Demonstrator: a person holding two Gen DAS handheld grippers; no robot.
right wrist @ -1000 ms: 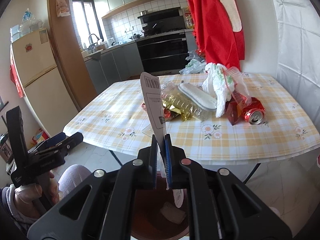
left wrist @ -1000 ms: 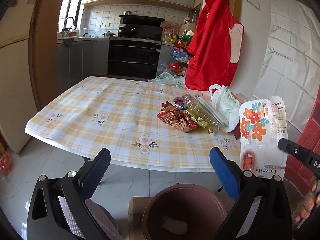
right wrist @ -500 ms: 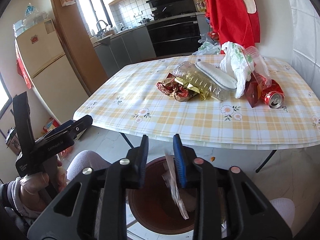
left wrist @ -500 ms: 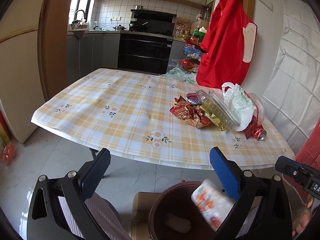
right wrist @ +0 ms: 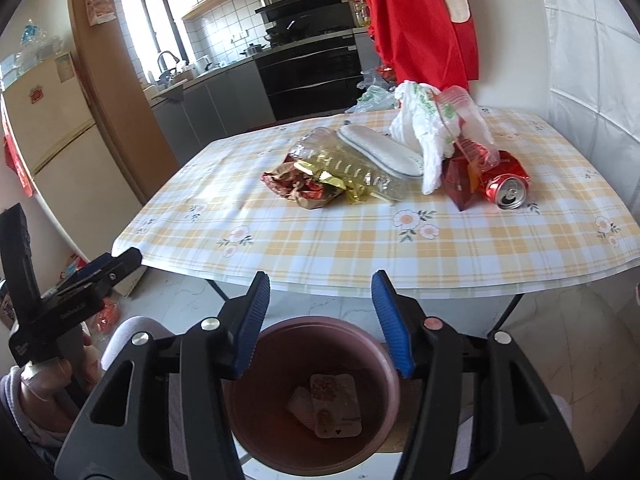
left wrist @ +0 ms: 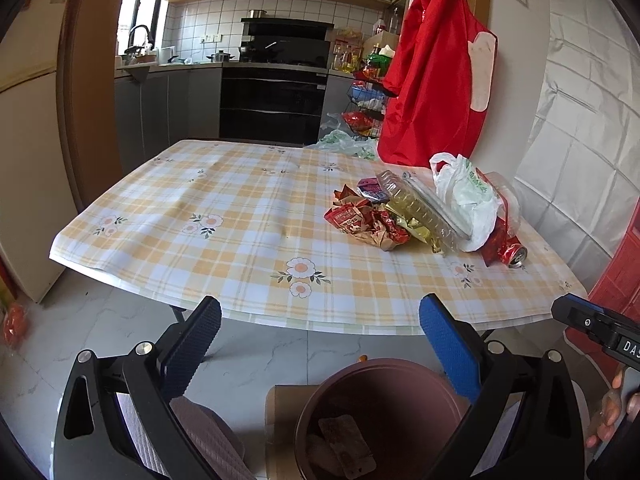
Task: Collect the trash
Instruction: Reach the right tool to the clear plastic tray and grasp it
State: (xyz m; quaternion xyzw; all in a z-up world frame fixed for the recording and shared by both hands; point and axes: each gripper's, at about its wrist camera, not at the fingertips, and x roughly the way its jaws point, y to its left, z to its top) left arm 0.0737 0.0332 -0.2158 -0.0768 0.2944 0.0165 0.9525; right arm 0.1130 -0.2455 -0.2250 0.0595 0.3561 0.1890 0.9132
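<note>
Directly below the right hand-held gripper (right wrist: 320, 320), whose jaws are opening with nothing between them, a flat package (right wrist: 334, 404) is seen lying inside the brown bin (right wrist: 384, 360). The left hand-held gripper (left wrist: 320, 340) is held wide apart, empty; from it the bin floor is partly hidden. Beyond both, wrappers (left wrist: 368, 224) and a can (right wrist: 506, 186) are left on the desk (left wrist: 240, 240).

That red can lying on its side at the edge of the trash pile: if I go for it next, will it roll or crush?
The red can lies on its side on the tablecloth, open end toward the camera, so a nudge would probably roll it. It leans against the dark red packet, which may check it. It looks empty, so likely light and easily dented by a hard squeeze.
</note>
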